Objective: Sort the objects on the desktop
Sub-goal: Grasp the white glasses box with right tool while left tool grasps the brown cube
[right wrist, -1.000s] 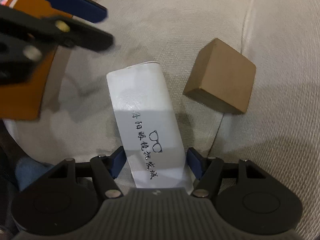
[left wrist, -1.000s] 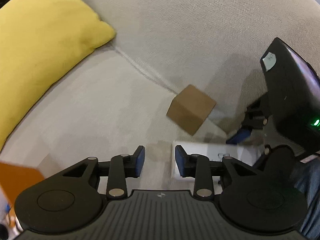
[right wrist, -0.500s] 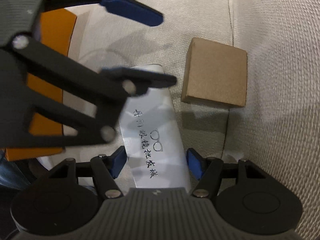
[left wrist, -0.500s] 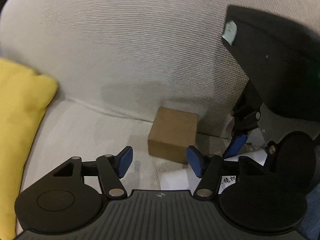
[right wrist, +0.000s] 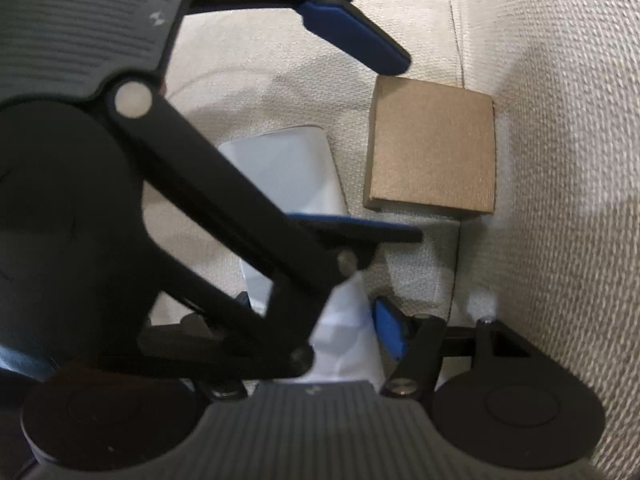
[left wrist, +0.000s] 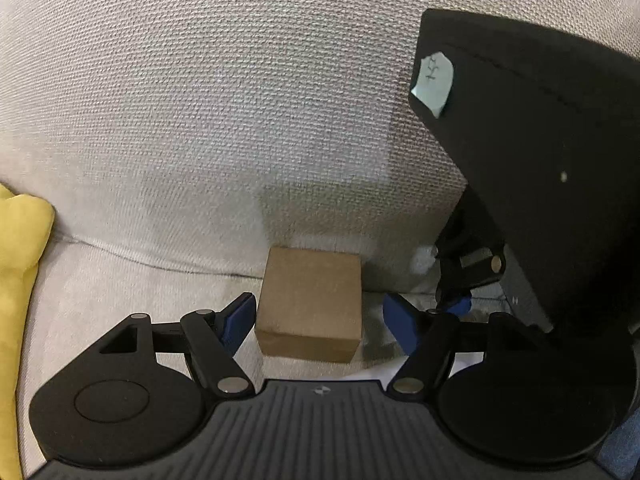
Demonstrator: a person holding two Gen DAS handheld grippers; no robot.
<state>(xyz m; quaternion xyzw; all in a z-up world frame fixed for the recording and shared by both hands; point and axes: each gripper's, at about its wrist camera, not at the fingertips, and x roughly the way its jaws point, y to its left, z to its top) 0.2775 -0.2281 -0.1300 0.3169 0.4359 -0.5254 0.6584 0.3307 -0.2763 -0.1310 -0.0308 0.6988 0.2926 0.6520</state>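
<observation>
Opening wide, the left gripper (left wrist: 318, 322) straddles the brown cardboard box (left wrist: 310, 304) on the sofa seat (left wrist: 132, 280), pads clear of it. Just right, the right gripper (right wrist: 308, 330) holds the white glasses case (right wrist: 288, 172) between its jaws.

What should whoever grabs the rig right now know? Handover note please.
Left gripper: jaws opening, straddling the brown cardboard box, pads not pressing on it.
Right gripper: the white glasses case lies between its fingers; the left gripper hides one side, so the grip can't be confirmed.
Things: box sits on the sofa seat against the backrest; case lies beside it; yellow cushion at the left edge of the left wrist view.
Done: nothing visibly sorted.
Left: close on the box, move both items to wherever they belong.
</observation>
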